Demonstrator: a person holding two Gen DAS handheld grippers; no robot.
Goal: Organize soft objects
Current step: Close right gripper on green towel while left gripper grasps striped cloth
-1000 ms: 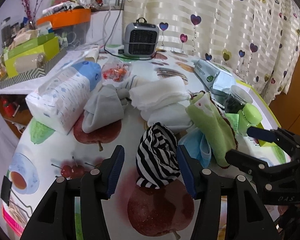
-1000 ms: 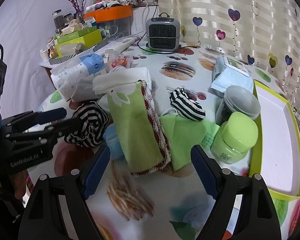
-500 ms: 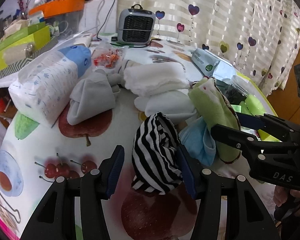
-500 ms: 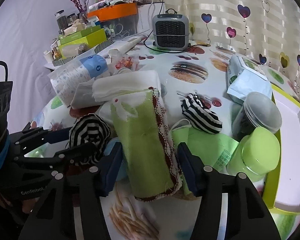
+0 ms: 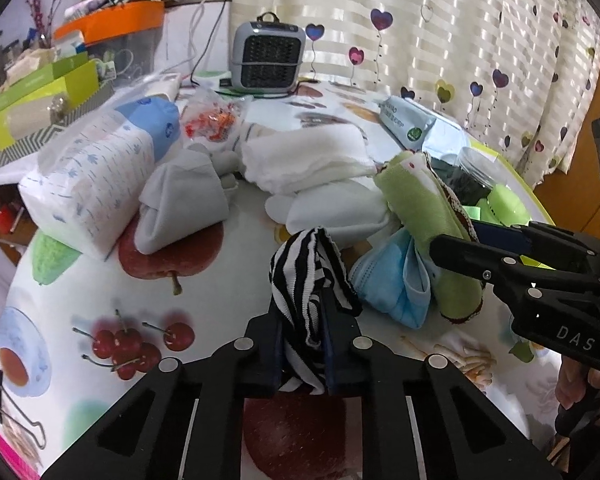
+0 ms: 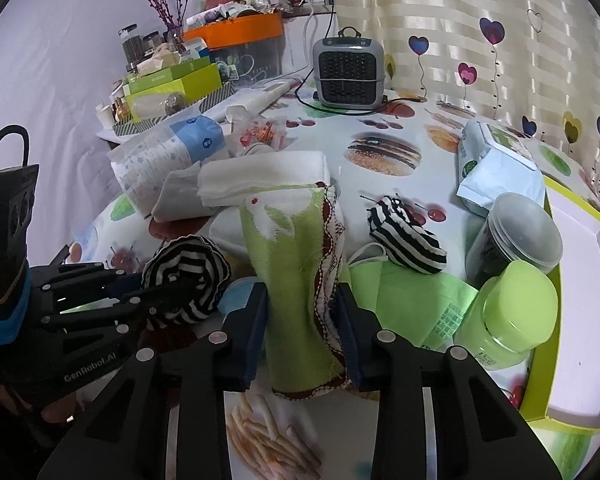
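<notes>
Two grippers sit over the fruit-printed desk point(image 5: 228, 280), and both sets of fingers have drawn in since a second ago, when each stood wide around its cloth. The left gripper point(image 5: 302, 340) was wide apart on either side of the striped sock point(image 5: 308, 280); now its blue pads are clamped tight on the sock's lower part, the fabric bunched and sticking up at 12 o'clock above the fingers. The right gripper point(image 6: 302, 320), which also stood fully spread earlier, is closing at this moment, and its pads press both sides of the green towel point(image 6: 292, 264); the towel stands upright between them, its red-trimmed edge toward the 3 o'clock pad. Neither hand has shifted noticeably.

In the left wrist view the green towel lies at 2 o'clock from the sock, with a blue face mask point(image 5: 396, 284) between the two. In the right wrist view the held sock appears at 9 o'clock of the towel, and a second striped sock point(image 6: 404, 236) rests on the desk at 2 o'clock, beside a green-lidded jar point(image 6: 512, 312).
</notes>
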